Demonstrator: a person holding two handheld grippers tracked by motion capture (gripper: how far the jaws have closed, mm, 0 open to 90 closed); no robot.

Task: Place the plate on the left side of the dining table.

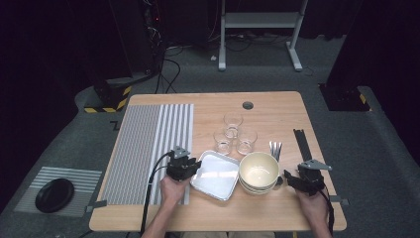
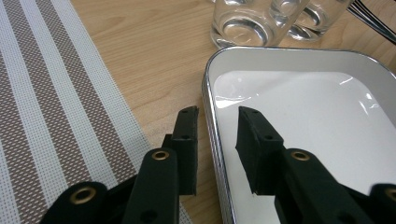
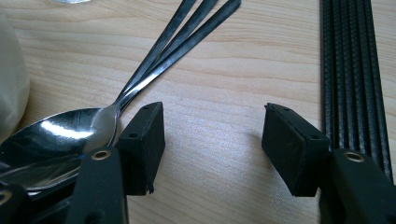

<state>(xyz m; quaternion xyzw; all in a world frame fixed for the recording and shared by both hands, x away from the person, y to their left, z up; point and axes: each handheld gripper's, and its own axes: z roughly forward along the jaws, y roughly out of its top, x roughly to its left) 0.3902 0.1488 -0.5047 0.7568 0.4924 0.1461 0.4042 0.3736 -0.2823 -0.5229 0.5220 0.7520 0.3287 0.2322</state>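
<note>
At the near edge of a wooden table (image 1: 277,106), a person's left gripper (image 2: 215,123) straddles the left rim of a shallow metal tray (image 2: 299,93), one jaw outside over bare wood and the other inside over the tray's floor; the jaws stand narrow around the thin wall with a sliver of gap on either side, so the pads do not yet seem to press, a placement that looks meant for pinching the rim to lift or drag the tray. The tray lies between a striped placemat (image 1: 148,148) on its left and a stack of cream bowls (image 1: 258,172) on its right, just in front of three clear glasses (image 1: 233,134). It is rectangular with rounded corners, a rolled silvery edge and a pale, glossy, empty floor that throws back the overhead light. The right gripper (image 3: 212,135) waits with jaws wide and nothing between them, low over bare wood between a bundle of spoons (image 3: 93,126) and a black ribbed strip (image 3: 352,70), probably parked within reach of the cutlery while the other hand works
</note>
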